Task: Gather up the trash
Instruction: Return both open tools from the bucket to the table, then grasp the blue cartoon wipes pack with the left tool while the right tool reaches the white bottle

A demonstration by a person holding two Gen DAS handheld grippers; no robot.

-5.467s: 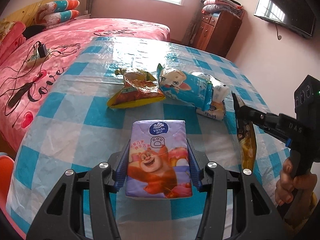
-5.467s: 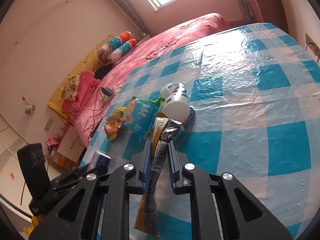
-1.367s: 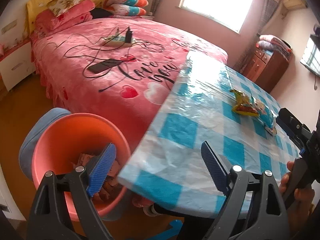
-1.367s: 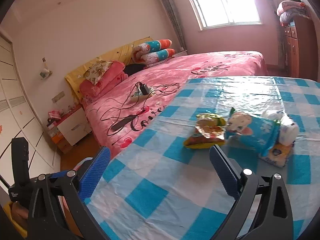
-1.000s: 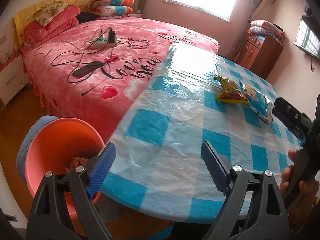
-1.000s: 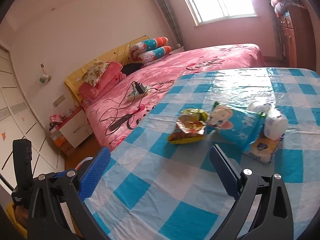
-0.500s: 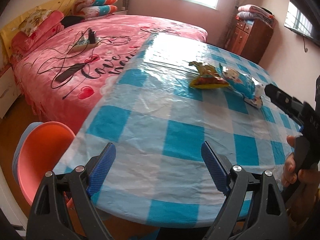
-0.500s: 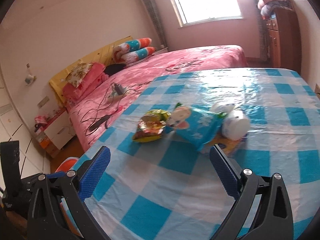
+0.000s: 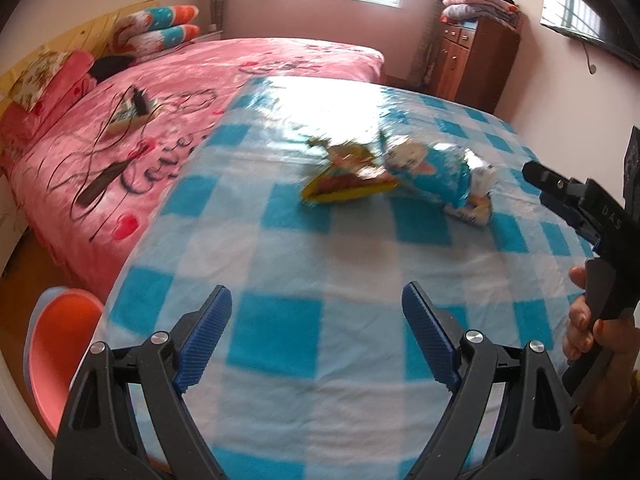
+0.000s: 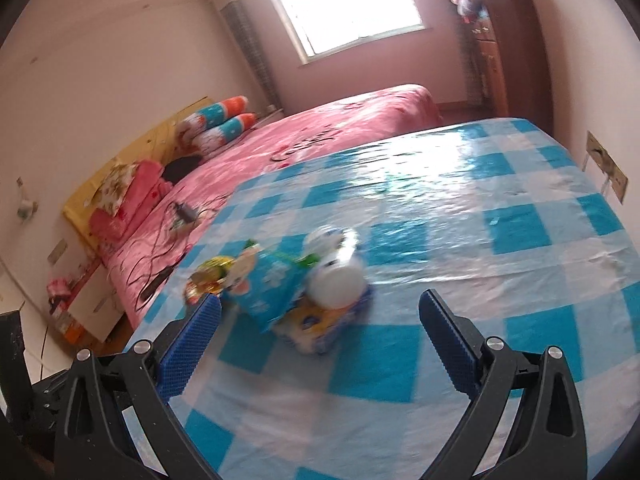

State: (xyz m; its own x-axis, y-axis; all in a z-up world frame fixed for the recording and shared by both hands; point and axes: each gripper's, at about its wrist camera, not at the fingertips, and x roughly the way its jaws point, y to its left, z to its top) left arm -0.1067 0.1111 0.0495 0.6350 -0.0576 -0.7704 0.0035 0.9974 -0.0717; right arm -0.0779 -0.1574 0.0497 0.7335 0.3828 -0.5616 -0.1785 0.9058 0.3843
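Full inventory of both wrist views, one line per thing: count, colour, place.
Snack bag: 1, yellow-red, mid-table.
Cartoon packet: 1, blue, against snack bag.
White roll: 1, white, atop tissue pack.
Tissue pack: 1, yellow-blue, under roll.
Table: 1, blue-white check.
Bin: 1, orange, floor beside table.
Bed: 1, pink, behind table.
Cabinet: 1, brown, far wall.
Left claw: open, empty.
Right claw: open, empty.
Hand: 1, on right claw's grip.

Room count — items by kind

Snack bags: two — one yellow snack bag (image 9: 347, 184), one blue snack bag (image 9: 432, 174). White bottle (image 10: 336, 280): one. Tissue pack (image 10: 320, 326): one. Orange bin (image 9: 56, 356): one. Table (image 9: 320, 320): one. Bed (image 9: 168, 92): one. Bolster pillows (image 9: 160, 32): two. Wooden cabinet (image 9: 472, 56): one. Grippers: two.
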